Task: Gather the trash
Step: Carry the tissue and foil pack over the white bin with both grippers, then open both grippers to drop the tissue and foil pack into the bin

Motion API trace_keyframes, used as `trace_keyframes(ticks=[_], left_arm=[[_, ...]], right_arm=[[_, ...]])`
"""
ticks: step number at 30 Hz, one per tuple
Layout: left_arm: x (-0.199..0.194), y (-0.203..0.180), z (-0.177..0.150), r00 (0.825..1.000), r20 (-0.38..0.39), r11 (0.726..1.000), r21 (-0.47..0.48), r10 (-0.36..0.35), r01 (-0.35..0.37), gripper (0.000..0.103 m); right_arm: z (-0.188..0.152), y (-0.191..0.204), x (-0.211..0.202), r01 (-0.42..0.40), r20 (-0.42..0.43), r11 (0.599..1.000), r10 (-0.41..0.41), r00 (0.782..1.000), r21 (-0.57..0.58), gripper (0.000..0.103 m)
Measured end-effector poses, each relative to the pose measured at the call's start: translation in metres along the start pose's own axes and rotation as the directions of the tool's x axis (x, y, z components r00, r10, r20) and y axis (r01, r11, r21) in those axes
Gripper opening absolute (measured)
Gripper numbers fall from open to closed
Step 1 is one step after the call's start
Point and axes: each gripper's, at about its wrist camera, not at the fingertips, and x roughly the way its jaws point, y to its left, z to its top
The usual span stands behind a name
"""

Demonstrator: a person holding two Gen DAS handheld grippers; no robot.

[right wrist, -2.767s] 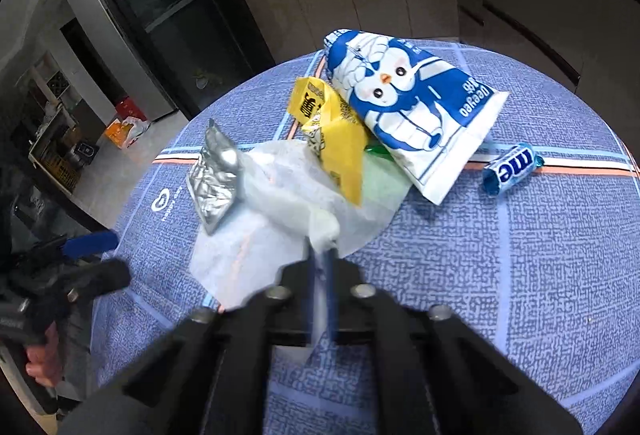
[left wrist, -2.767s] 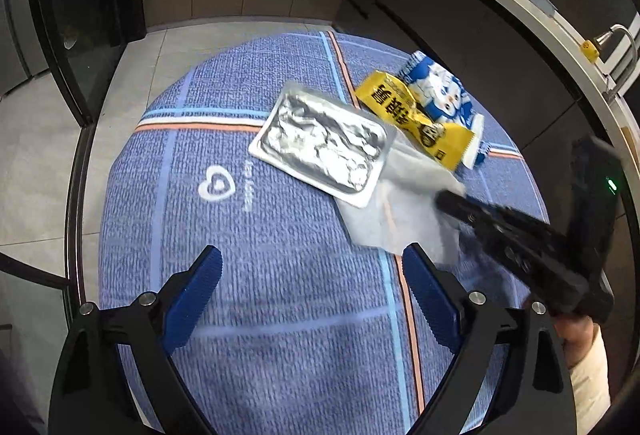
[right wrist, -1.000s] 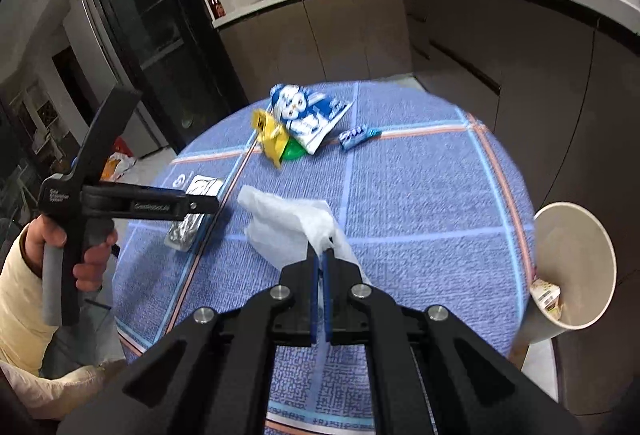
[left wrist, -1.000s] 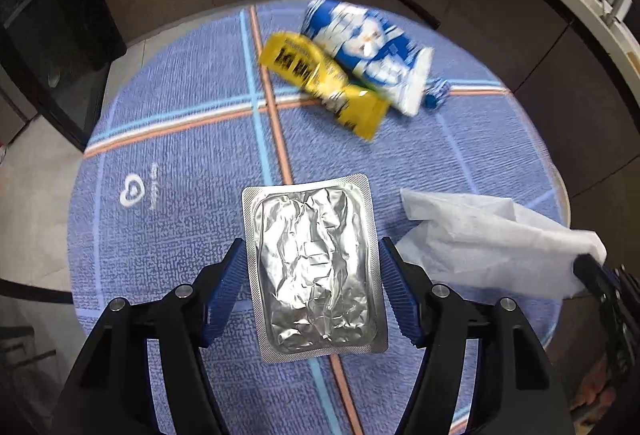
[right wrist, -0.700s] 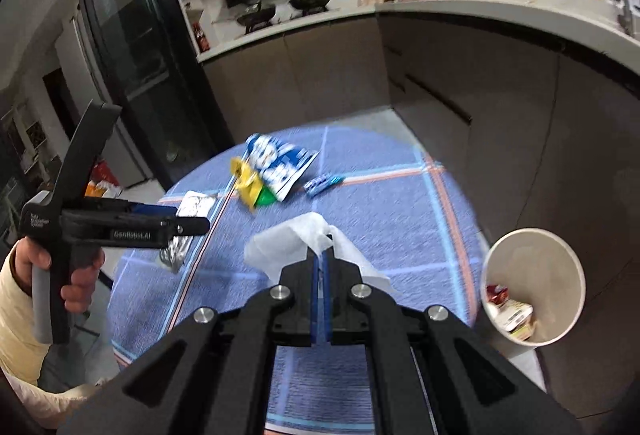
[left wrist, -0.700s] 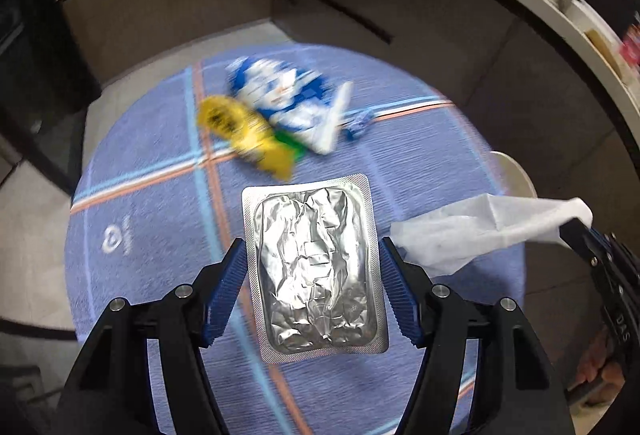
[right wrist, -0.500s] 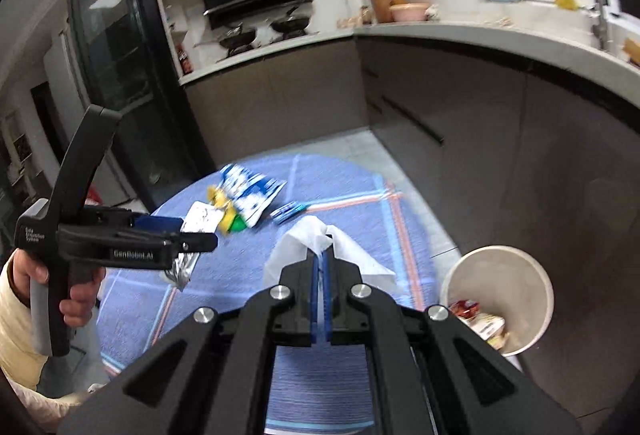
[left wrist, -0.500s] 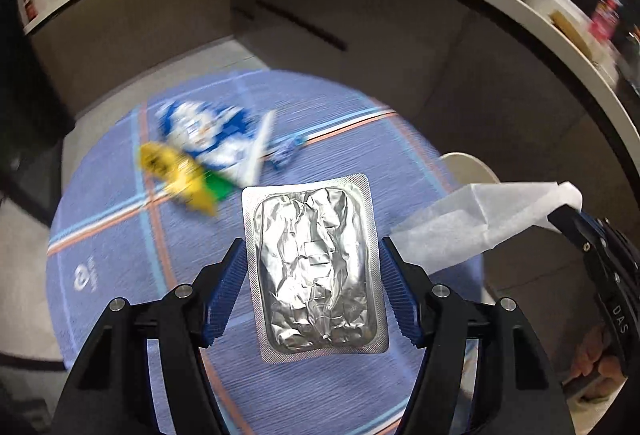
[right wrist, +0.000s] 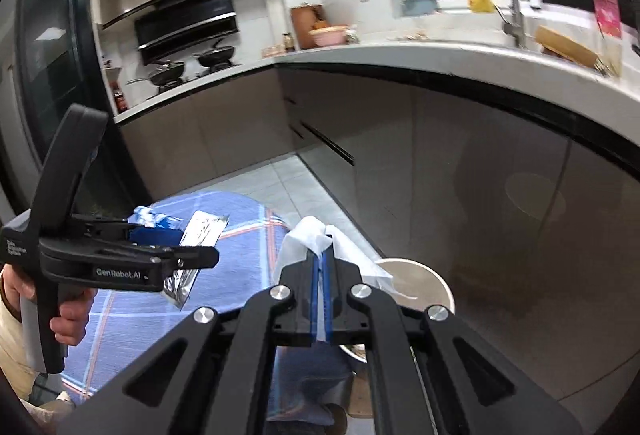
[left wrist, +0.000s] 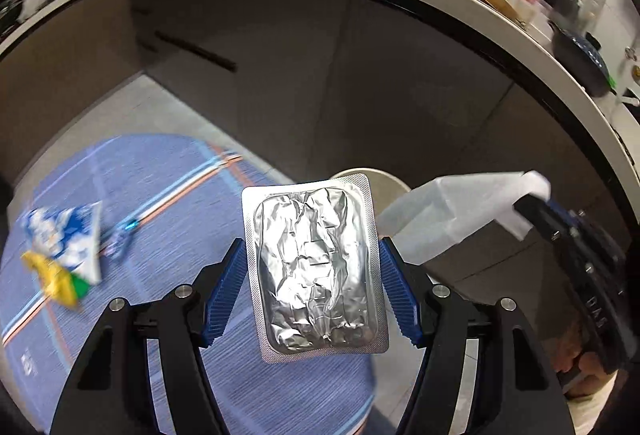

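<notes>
My left gripper is shut on a silver foil blister pack, gripping its two long edges with the blue pads. It hangs over the table's right edge, with the white trash bin just behind it. My right gripper is shut on a white tissue, above and left of the bin. The left wrist view shows the tissue trailing from the right gripper. In the right wrist view the left gripper holds the foil pack.
On the round table's blue cloth lie a blue-and-white wrapper, a yellow wrapper and a small blue candy wrapper. Dark cabinets stand close behind the bin. A hand grips the left handle.
Both grippers have swung away from the middle of the table toward its right edge with their loads. The wrappers have slid to the far left, and the bin now lies close ahead.
</notes>
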Motion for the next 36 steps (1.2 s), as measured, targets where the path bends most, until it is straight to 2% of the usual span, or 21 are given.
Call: trace_keyframes(ticks=[6, 13, 21, 24, 25, 26, 27, 28, 30, 32, 35, 36], left_arm=[[0.05, -0.027, 0.022, 0.997, -0.04, 0.998, 0.021, -0.065, 0.066, 0.063], [0.118, -0.027, 0.039, 0.986, -0.111, 0.992, -0.022, -0.122, 0.121, 0.063], [0.174, -0.033, 0.042, 0.979, -0.179, 0.995, -0.001, -0.101, 0.103, 0.063], [0.184, -0.032, 0.04, 0.977, -0.193, 0.996, 0.002, -0.091, 0.093, 0.064], [0.187, -0.034, 0.04, 0.978, -0.191, 0.996, 0.006, -0.085, 0.087, 0.065], [0.19, -0.035, 0.04, 0.98, -0.186, 0.997, 0.011, -0.074, 0.077, 0.069], [0.192, -0.036, 0.041, 0.982, -0.177, 0.998, 0.018, -0.059, 0.064, 0.085], [0.192, -0.036, 0.042, 0.985, -0.165, 0.998, 0.022, -0.052, 0.057, 0.092], [0.189, -0.038, 0.043, 0.991, -0.132, 0.999, 0.034, -0.034, 0.039, 0.094], [0.192, -0.042, 0.043, 0.991, -0.132, 0.998, 0.047, -0.024, 0.03, 0.094], [0.194, -0.042, 0.043, 0.991, -0.129, 0.999, 0.041, -0.015, 0.02, 0.094], [0.195, -0.041, 0.042, 0.991, -0.133, 0.999, 0.033, -0.014, 0.018, 0.094]], right_arm=[[-0.019, -0.043, 0.032, 0.04, -0.061, 0.996, -0.036, 0.998, 0.075, 0.004], [-0.045, -0.081, 0.073, 0.052, -0.143, 0.989, -0.032, 0.989, 0.141, 0.004], [-0.064, -0.104, 0.112, 0.048, -0.211, 0.984, -0.011, 0.977, 0.172, 0.006], [-0.069, -0.108, 0.126, 0.044, -0.232, 0.982, 0.0, 0.973, 0.183, 0.008], [-0.069, -0.109, 0.129, 0.043, -0.236, 0.982, 0.001, 0.972, 0.183, 0.022], [-0.071, -0.11, 0.132, 0.04, -0.24, 0.982, 0.006, 0.971, 0.183, 0.032], [-0.073, -0.11, 0.133, 0.04, -0.24, 0.982, 0.005, 0.971, 0.183, 0.051], [-0.075, -0.11, 0.133, 0.04, -0.236, 0.983, 0.004, 0.972, 0.181, 0.056], [-0.081, -0.109, 0.13, 0.038, -0.234, 0.984, 0.003, 0.972, 0.172, 0.059], [-0.086, -0.112, 0.129, 0.043, -0.239, 0.986, -0.003, 0.971, 0.163, 0.06], [-0.092, -0.115, 0.126, 0.047, -0.246, 0.986, -0.006, 0.969, 0.161, 0.076], [-0.093, -0.115, 0.125, 0.042, -0.246, 0.986, -0.001, 0.969, 0.162, 0.086]])
